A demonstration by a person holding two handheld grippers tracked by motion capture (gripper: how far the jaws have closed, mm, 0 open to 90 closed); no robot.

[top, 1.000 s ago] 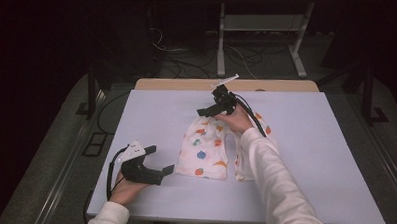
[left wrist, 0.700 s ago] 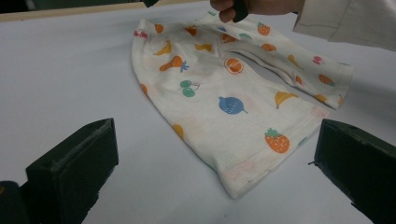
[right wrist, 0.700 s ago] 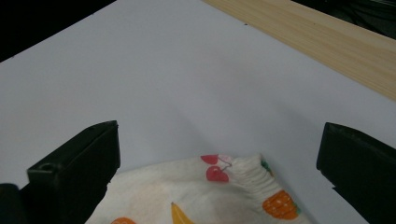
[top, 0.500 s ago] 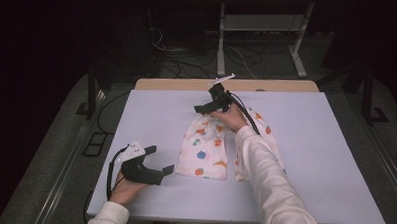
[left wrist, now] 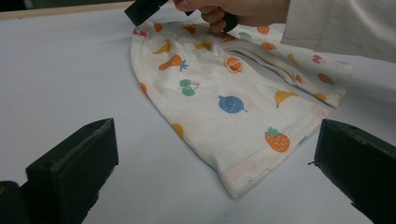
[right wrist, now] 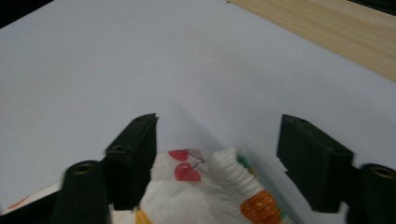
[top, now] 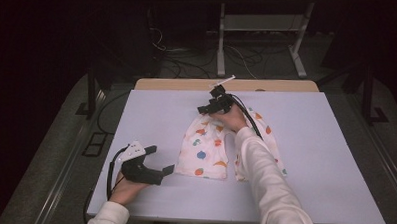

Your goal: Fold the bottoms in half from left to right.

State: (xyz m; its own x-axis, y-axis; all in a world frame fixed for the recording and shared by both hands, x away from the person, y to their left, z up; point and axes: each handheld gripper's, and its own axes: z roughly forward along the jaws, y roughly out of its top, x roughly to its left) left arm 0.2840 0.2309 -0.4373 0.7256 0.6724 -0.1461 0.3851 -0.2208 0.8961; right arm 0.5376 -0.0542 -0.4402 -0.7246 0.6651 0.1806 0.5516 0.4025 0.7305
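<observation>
right gripper [top: 213, 103] wide open over the trousers' [top: 205, 148] waistband, cloth between jaws; nearer | left gripper [top: 157, 166] open, empty, beside the hem

I count two grippers, one per hand: my left gripper [top: 168, 169] at seven o'clock on the one table [top: 325, 161], my right gripper [top: 205, 108] at twelve. One fruit-print cloth [top: 208, 147] lies between them. Two hands, two pale sleeves, one cable per gripper.
</observation>
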